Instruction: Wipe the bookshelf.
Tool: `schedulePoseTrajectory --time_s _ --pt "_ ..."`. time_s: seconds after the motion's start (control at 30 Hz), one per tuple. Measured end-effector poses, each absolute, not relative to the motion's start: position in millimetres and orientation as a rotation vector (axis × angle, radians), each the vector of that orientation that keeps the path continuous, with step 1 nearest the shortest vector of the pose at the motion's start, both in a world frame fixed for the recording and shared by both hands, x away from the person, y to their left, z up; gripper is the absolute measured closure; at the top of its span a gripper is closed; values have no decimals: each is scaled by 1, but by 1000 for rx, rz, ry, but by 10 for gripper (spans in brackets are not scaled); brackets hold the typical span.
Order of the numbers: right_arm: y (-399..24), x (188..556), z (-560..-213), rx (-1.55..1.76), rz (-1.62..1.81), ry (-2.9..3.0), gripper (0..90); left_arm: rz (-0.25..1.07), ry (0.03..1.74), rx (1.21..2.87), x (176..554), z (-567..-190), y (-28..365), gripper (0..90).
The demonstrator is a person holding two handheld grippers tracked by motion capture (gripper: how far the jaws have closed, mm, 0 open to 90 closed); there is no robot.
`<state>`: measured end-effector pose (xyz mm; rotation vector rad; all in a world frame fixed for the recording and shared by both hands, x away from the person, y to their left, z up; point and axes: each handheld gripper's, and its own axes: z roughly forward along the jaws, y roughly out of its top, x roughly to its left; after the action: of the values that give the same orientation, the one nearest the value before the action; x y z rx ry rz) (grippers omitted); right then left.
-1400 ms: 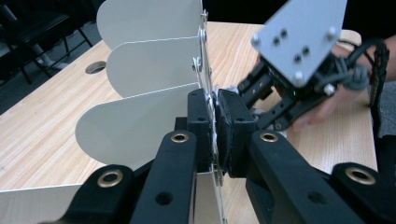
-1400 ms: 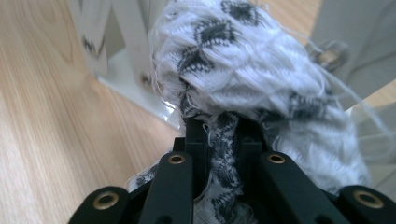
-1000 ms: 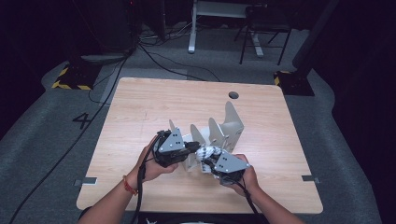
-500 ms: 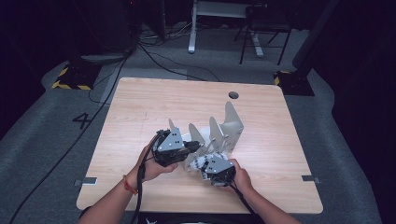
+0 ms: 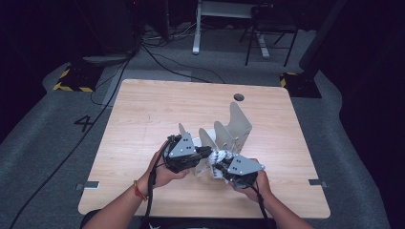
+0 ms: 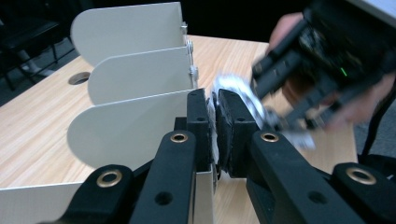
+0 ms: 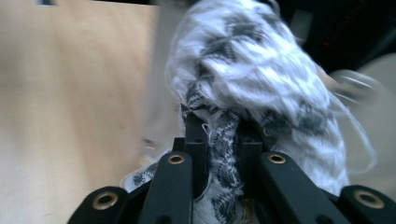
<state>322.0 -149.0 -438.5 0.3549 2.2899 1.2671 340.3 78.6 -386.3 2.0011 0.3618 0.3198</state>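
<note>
Right gripper (image 5: 220, 164) back rightward, both jaws pinching cloth (image 5: 220, 156) beside rack (image 5: 237, 125); open tabletop (image 5: 143, 114) leftward.

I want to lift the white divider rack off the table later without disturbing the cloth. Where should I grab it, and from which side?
Probably the tallest fin at the far end of the divider rack, pinched across its thin upright plate from above. It stands clear of the black-and-white cloth, which the left gripper and right gripper both clamp at the rack's near end.
</note>
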Motion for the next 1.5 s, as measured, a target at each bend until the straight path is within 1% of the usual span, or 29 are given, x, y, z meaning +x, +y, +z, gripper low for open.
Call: schedulePoseTrajectory --time_s 0.13,0.23,0.37,0.47,0.67,0.87,1.1,1.2,1.5 --pt "-132 311 -441 272 1264 2321 804 320 356 2002 339 -387 74 837" --pt "-123 311 -453 259 1206 2361 805 317 356 2001 338 -387 74 838" --pt "-119 315 -474 273 1151 2425 807 325 357 2001 338 -387 74 839" --pt "-121 317 -479 280 1120 2434 808 321 360 1998 339 -387 75 839" --pt "-144 322 -465 341 1162 2388 810 319 367 1995 341 -387 75 837" --pt "-167 324 -437 389 1245 2267 808 327 361 1997 340 -387 73 835" --pt "-181 328 -426 432 1287 2186 808 334 356 1995 339 -387 72 838" --pt "-177 332 -436 436 1242 2246 804 334 357 1996 339 -387 72 838" --pt "-170 356 -487 513 1069 2438 804 343 364 1991 339 -388 72 849"
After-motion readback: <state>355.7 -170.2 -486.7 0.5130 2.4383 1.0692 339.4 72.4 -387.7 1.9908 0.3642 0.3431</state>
